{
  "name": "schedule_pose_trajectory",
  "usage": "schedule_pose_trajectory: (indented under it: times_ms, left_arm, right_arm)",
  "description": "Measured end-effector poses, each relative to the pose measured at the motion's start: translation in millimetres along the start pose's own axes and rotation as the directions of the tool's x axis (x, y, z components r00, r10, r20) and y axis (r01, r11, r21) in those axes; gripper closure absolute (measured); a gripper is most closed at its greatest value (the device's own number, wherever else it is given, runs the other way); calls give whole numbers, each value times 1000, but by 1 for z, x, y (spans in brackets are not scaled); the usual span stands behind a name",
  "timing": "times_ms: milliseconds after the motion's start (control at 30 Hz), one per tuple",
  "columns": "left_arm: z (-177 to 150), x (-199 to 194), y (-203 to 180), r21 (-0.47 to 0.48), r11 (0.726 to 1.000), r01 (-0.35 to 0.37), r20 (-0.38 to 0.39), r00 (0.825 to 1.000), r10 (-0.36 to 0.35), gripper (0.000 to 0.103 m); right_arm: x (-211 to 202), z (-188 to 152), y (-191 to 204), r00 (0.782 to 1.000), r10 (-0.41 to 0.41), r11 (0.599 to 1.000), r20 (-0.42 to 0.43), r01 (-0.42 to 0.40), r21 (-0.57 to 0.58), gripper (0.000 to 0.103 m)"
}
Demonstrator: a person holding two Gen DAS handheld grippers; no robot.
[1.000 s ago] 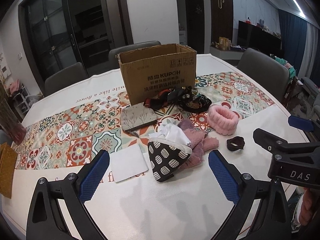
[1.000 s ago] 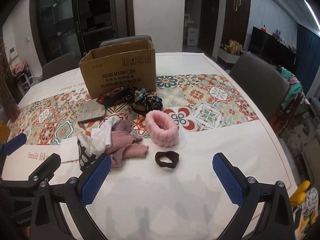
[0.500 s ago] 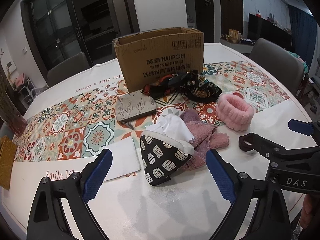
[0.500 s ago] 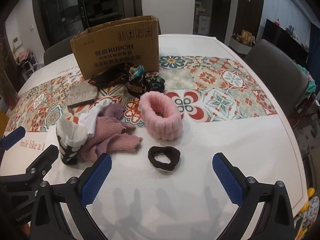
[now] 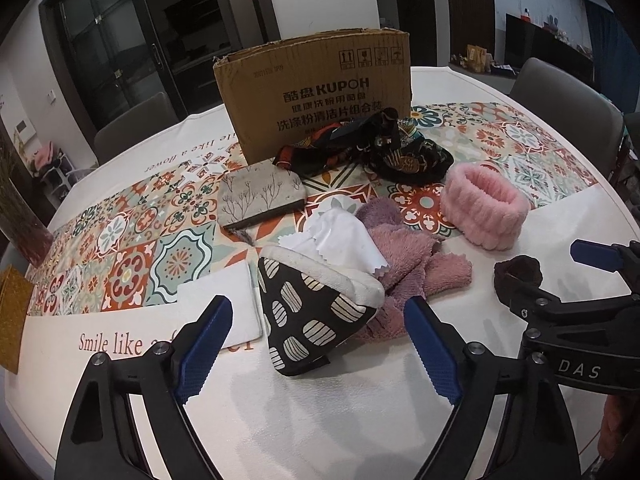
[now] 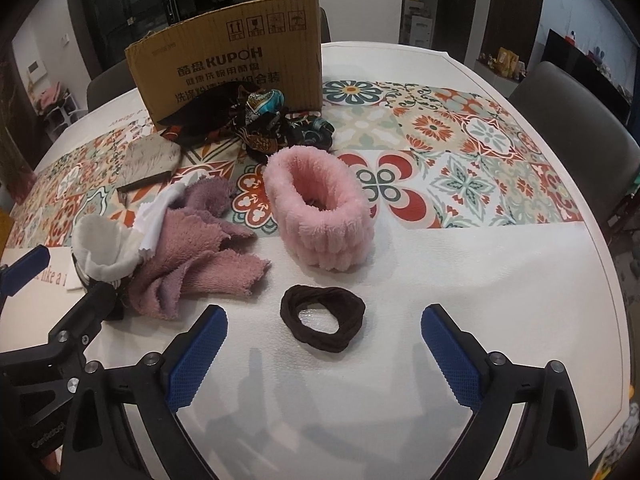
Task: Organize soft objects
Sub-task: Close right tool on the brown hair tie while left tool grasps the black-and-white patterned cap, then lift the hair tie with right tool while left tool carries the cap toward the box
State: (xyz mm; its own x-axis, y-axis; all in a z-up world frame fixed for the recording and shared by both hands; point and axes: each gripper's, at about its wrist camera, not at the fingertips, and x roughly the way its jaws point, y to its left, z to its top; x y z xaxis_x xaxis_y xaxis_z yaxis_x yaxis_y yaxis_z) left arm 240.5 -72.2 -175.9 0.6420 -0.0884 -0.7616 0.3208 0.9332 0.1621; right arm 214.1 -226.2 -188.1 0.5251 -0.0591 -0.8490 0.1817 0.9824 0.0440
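Note:
My left gripper (image 5: 316,346) is open, just in front of a black pouch with white ovals (image 5: 316,312) that holds a white cloth (image 5: 340,238). A purple-pink towel (image 5: 416,264) lies beside it. My right gripper (image 6: 322,354) is open, with a dark brown hair tie (image 6: 322,322) lying between its fingertips on the table. A fluffy pink headband (image 6: 320,212) stands behind the tie. A patterned dark scarf (image 6: 264,124) lies against the cardboard box (image 6: 236,56). A grey pouch (image 5: 260,196) lies left of the scarf.
A white folded cloth (image 5: 218,310) lies left of the spotted pouch. The round table (image 6: 500,280) has a tiled-pattern cover. Grey chairs (image 6: 576,120) stand around it. A gold item (image 5: 12,312) lies at the left edge.
Both grippers have moved forward and lower toward the table. The spotted pouch and the hair tie now sit close between their fingertips. Nothing on the table has moved.

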Motion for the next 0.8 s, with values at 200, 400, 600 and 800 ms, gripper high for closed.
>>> schedule_pose_trajectory:
  times_ms: [200,400,600,800]
  left_arm:
    - [0,11,-3,-12,1000,-13,-18,1000,12,22]
    - [0,18,-4,-19,1000,-24,-29,999,24,34]
    - [1,18,-2,-42,999,22,-35,999,-23,52]
    - [1,17,2,-65,996,53,-45,997,-56,62]
  right_arm:
    - [10,0,2,1000,9,1000,-15,-10,-19,13]
    - [20,1,3,999,20,999,-38,-21,-28,25]
    - [25,2,5,998,32,999,-62,-33,-31,44]
    - [25,3,6,995,62,998,-78,-63,-18,66]
